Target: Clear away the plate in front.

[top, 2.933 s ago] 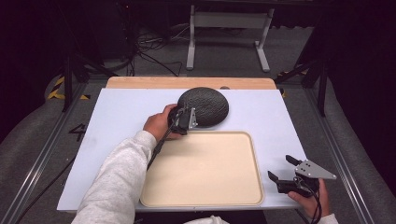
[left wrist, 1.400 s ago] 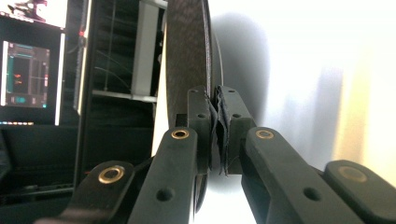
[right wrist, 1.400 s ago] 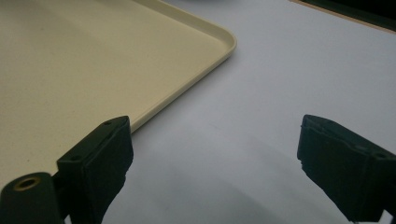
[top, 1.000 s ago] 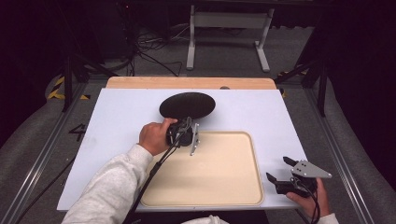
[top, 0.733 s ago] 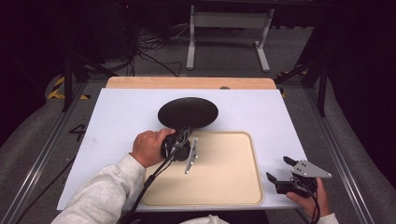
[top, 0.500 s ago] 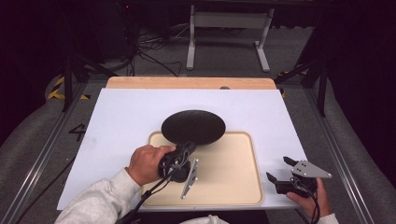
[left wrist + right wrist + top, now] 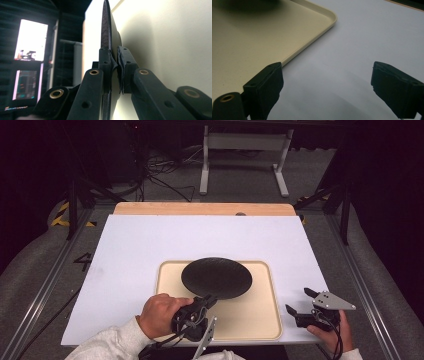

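High view, lower centre: the left hand-held gripper [image 7: 209,299] is clamped on the near rim of a round black textured plate [image 7: 216,277], holding it level over the cream rectangular tray [image 7: 260,320], probably not yet resting there. Right hand-held gripper [image 7: 301,301] waits, jaws apart, lower right.

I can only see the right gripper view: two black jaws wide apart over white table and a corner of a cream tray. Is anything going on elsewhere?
Observer: Yes. In the high view the left gripper holds a black plate by its near rim, above the cream tray.
Operator: Is it really gripping, or just touching?
Observer: Gripping. In the left gripper view both pads press the rim from either side.
Operator: And the gripper I'm looking along, where is it?
Observer: The right gripper sits open over the white table, just right of the tray, holding nothing.
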`<action>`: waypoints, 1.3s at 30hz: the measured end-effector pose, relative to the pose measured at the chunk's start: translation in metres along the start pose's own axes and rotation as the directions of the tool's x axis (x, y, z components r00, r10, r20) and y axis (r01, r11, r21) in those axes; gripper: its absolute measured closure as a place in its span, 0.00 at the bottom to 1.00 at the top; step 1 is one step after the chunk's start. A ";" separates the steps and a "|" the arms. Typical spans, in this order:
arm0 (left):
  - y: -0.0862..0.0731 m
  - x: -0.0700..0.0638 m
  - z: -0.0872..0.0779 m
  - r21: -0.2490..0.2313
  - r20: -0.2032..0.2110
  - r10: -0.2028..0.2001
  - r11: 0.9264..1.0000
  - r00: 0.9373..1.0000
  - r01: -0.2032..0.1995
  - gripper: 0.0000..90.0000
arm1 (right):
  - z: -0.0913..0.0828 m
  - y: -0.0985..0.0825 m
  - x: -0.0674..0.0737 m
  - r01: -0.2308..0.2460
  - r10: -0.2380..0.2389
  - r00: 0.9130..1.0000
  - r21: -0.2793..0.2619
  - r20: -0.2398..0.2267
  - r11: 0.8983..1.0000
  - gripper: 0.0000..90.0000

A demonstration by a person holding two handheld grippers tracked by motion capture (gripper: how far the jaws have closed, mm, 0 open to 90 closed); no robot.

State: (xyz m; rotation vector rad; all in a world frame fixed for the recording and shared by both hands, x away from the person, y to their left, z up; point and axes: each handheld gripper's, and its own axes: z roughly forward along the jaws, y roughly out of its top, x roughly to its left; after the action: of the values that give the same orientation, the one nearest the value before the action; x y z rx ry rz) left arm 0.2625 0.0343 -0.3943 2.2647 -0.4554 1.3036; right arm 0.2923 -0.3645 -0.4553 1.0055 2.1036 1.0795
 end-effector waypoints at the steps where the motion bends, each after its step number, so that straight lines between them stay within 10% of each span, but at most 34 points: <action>1: 0.000 -0.002 0.001 -0.003 0.016 -0.006 1.000 1.000 0.006 0.92 | 0.000 0.000 0.000 -0.001 0.001 1.000 -0.002 -0.001 1.000 0.13; 17: -0.010 -0.018 0.011 -0.061 0.093 -0.060 0.996 0.994 0.066 0.95 | -0.001 0.000 0.000 0.007 -0.007 1.000 0.000 -0.006 1.000 0.12; 20: -0.017 -0.017 0.012 -0.084 0.137 -0.111 0.989 0.984 0.123 0.96 | -0.002 0.001 0.000 0.011 -0.011 1.000 -0.004 -0.005 1.000 0.12; 39: -0.025 -0.026 0.016 -0.073 0.240 -0.111 0.989 0.964 0.132 0.94 | -0.003 0.001 0.000 0.011 -0.011 1.000 -0.005 0.001 1.000 0.12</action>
State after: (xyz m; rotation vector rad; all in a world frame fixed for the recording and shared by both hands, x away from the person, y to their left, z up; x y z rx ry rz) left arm 0.2733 0.0475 -0.4300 2.3424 -0.4374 0.9405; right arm 0.2906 -0.3655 -0.4530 0.9908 2.1025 1.0781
